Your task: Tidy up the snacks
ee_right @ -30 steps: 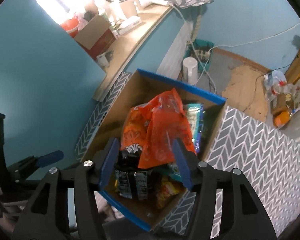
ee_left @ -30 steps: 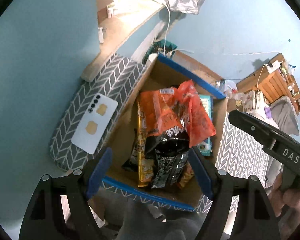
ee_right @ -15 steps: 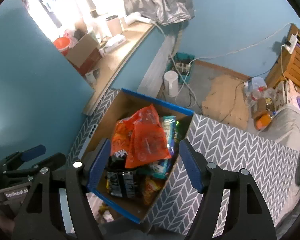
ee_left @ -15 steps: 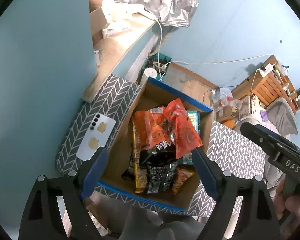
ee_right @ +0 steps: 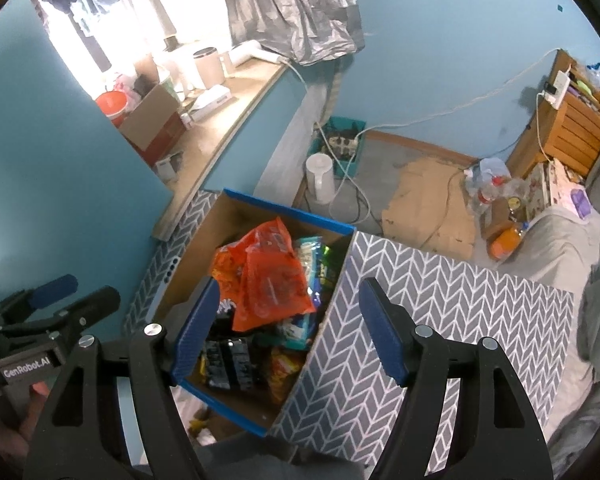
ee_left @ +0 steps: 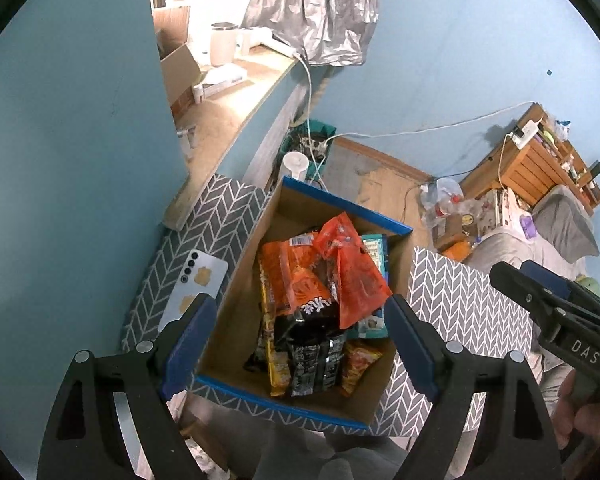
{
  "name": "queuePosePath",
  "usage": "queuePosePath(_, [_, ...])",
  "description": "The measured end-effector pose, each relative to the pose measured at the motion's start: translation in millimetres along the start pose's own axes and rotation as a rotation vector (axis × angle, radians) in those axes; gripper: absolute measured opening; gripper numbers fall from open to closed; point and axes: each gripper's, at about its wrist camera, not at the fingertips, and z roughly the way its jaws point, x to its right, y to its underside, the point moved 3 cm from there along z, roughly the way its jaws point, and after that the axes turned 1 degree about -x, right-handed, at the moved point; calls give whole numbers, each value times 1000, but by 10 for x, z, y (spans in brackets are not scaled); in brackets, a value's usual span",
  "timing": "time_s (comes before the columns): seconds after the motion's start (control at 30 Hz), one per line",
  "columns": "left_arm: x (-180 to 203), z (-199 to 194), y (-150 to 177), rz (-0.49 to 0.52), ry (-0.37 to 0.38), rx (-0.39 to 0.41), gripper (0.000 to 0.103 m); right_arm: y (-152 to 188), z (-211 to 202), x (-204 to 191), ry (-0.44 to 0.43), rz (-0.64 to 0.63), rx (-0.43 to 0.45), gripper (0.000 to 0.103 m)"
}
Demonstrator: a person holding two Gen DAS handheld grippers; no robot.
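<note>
An open cardboard box [ee_left: 340,200] with a blue rim and grey chevron sides holds a heap of snacks. Orange bags [ee_left: 352,276] lie on top, over black packets [ee_left: 316,356], a yellow bar [ee_left: 278,372] and a teal packet [ee_left: 374,248]. My left gripper [ee_left: 300,344] hangs above the box's near end, open wide with nothing between its blue pads. My right gripper [ee_right: 288,332] is also open and empty, above the box's [ee_right: 284,210] right wall and the orange bags [ee_right: 272,284]. Each gripper appears at the edge of the other's view, the right gripper [ee_left: 552,312] and the left gripper [ee_right: 56,300].
A white phone [ee_left: 192,284] lies on the chevron surface left of the box. A chevron panel [ee_right: 440,320] spreads to the right. A wooden ledge [ee_left: 228,92] with a carton and cups runs behind; a white jug [ee_right: 320,178], cables, a wooden shelf [ee_left: 540,160] and a bed [ee_right: 560,240] lie beyond.
Both grippers have risen away from the box, which now looks smaller and lower. Both pairs of jaws stand wider, and the orange bag no longer sits between the right fingers.
</note>
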Motion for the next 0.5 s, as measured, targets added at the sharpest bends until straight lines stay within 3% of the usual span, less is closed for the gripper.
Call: queuePosePath(0.5, [152, 14, 13, 10, -7, -12, 87, 27, -20, 201, 35, 29, -12, 71])
